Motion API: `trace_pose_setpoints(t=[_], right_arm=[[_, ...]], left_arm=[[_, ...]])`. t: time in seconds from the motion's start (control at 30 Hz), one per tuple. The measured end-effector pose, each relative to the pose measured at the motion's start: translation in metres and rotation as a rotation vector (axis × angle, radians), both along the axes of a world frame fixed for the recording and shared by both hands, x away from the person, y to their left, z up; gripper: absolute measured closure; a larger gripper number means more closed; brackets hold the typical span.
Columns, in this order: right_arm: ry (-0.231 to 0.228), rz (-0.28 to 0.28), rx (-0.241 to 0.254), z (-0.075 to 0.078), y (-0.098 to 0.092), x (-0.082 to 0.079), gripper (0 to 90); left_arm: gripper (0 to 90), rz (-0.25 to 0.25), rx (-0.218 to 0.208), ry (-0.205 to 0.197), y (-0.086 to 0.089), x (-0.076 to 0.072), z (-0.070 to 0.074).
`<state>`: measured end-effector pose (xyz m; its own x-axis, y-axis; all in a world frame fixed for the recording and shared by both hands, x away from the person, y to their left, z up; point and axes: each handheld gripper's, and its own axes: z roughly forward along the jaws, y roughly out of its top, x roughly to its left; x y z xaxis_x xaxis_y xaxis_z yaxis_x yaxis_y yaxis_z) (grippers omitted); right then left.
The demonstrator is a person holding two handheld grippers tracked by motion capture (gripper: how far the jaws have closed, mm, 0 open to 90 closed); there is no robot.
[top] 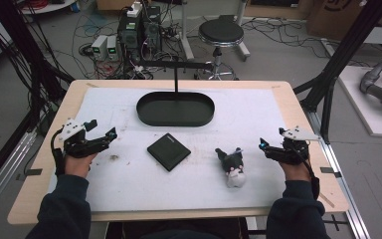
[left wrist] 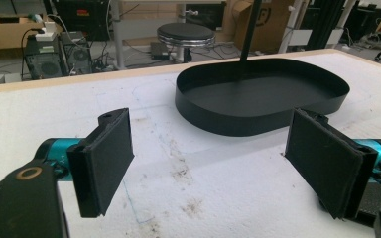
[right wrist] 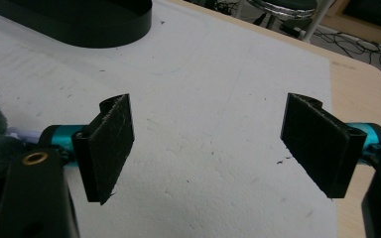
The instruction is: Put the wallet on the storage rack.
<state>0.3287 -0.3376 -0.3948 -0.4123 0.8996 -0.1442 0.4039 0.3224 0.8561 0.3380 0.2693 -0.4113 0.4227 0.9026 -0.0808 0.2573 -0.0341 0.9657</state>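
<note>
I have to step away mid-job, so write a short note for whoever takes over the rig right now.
Left tool: open, holding nothing, resting at the table's left side.
Right tool: open, holding nothing, resting at the right side, close to the toy.
Things: small black-and-white plush toy lying on the white foam mat; flat black square case at mid-mat; black oval metal tray beyond it, with nothing in it.
Done: nothing picked up or placed yet.
Left: probably grasp the toy and the case and move them, perhaps into the tray.

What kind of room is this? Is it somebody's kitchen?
No, probably a lab or workshop. Computer boxes and tangled cables cover the floor behind the table, and black metal frames stand around it.
</note>
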Motion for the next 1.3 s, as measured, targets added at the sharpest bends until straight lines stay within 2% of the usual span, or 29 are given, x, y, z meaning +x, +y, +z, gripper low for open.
trace_pose_setpoints(t=[0.4, 0.63, 0.7, 0.73, 0.77, 0.8, 0.83, 0.9, 0.93, 1.0, 1.03, 1.13, 1.3], right_arm=[[-0.001, 0.010, 0.009, -0.002, -0.001, 0.000, 21.2], [0.023, 0.049, 0.029, -0.003, 0.005, -0.001, 21.2], [0.035, 0.079, 0.034, -0.003, 0.008, -0.001, 21.2], [0.087, 0.139, 0.053, -0.004, 0.014, 0.000, 22.4], [0.087, 0.139, 0.053, -0.004, 0.014, 0.000, 22.4], [0.148, 0.205, 0.052, -0.008, 0.020, 0.002, 27.1], [0.148, 0.205, 0.052, -0.008, 0.020, 0.002, 27.1], [0.203, 0.268, 0.035, -0.011, 0.028, 0.004, 33.7], [0.203, 0.268, 0.035, -0.011, 0.028, 0.004, 33.7], [0.211, 0.303, 0.028, -0.011, 0.032, 0.003, 36.4], [0.207, 0.320, 0.029, -0.009, 0.034, 0.003, 40.7], [0.209, 0.334, 0.030, -0.009, 0.036, 0.003, 46.1], [0.214, 0.353, 0.009, -0.012, 0.038, 0.004, 47.4]], left_arm=[[18.6, 0.007, -0.002, -0.006, 0.000, 0.001, 0.000], [18.6, 0.005, 0.008, -0.004, -0.001, 0.000, 0.000], [18.9, 0.005, 0.006, -0.002, -0.002, 0.000, 0.000], [19.2, 0.004, 0.006, 0.000, -0.002, 0.000, -0.001], [19.2, 0.002, 0.005, 0.001, -0.002, 0.000, -0.001], [19.4, 0.000, 0.013, 0.006, -0.001, 0.001, -0.001], [19.4, 0.000, 0.013, 0.006, -0.001, 0.001, -0.001], [19.4, -0.001, 0.013, 0.011, -0.001, 0.000, -0.001], [19.4, -0.001, 0.013, 0.011, -0.001, 0.000, -0.001], [19.5, -0.004, 0.016, 0.008, -0.001, -0.001, -0.001], [19.6, -0.005, 0.016, 0.008, -0.001, -0.001, -0.001], [19.6, -0.002, 0.015, 0.012, 0.001, -0.002, -0.002], [19.9, -0.004, 0.012, 0.020, 0.001, -0.002, -0.003]])
